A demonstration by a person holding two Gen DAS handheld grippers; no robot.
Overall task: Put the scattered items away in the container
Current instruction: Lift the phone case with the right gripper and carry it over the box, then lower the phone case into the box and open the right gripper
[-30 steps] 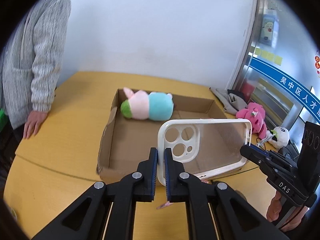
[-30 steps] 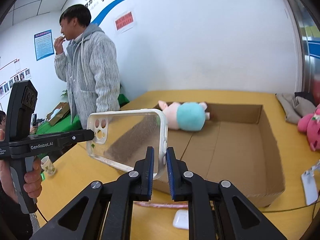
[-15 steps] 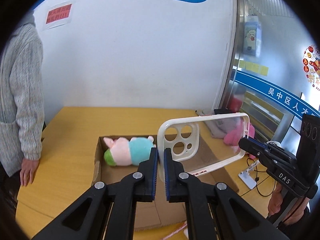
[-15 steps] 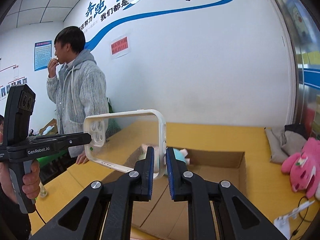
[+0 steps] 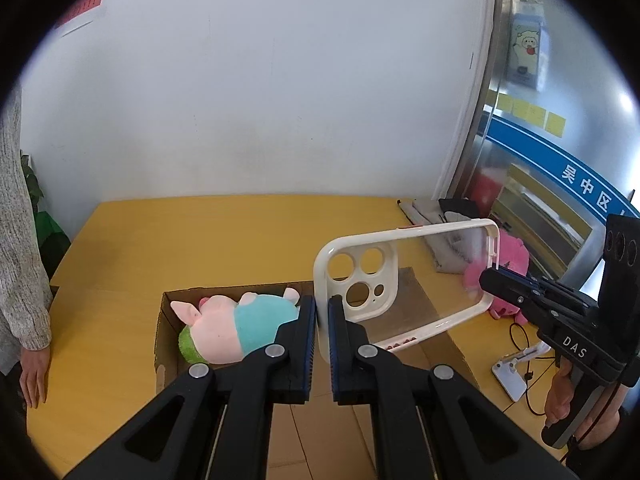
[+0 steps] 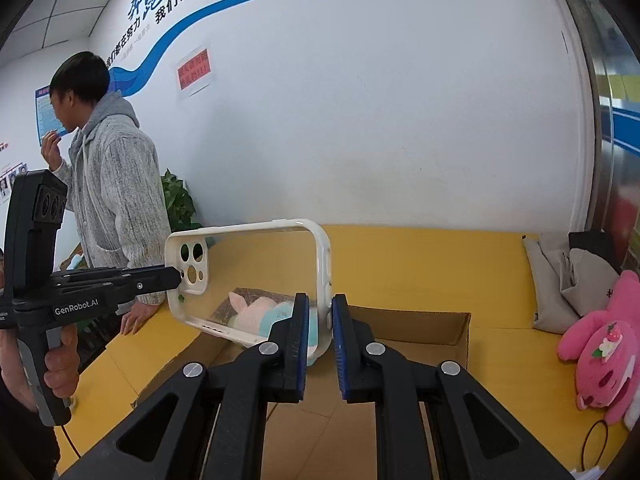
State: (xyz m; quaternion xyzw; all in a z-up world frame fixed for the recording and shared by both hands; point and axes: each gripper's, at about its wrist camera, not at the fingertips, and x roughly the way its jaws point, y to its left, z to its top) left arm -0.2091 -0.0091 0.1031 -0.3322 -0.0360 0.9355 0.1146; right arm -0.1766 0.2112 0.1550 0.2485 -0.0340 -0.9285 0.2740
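Carrying a clear phone case with a cream-white bumper rim [image 5: 404, 280] above the open brown cardboard box [image 5: 436, 312] is the step in hand, judged from the task. The left gripper [image 5: 322, 324] pinches the camera-cutout end, its fingers nearly closed on the rim. The right gripper [image 6: 321, 326] pinches the opposite short end, fingers likewise narrowly set on the rim. In the left wrist view the case sits at centre, its long axis running from about 8 o'clock up to 2 o'clock, cutouts at the lower-left end, broad face tilted toward the camera. A pink and teal plush pig [image 5: 236, 320] already lies in the box, toward 9 o'clock. Next, probably: lower the case over bare box floor, then let both grippers go.
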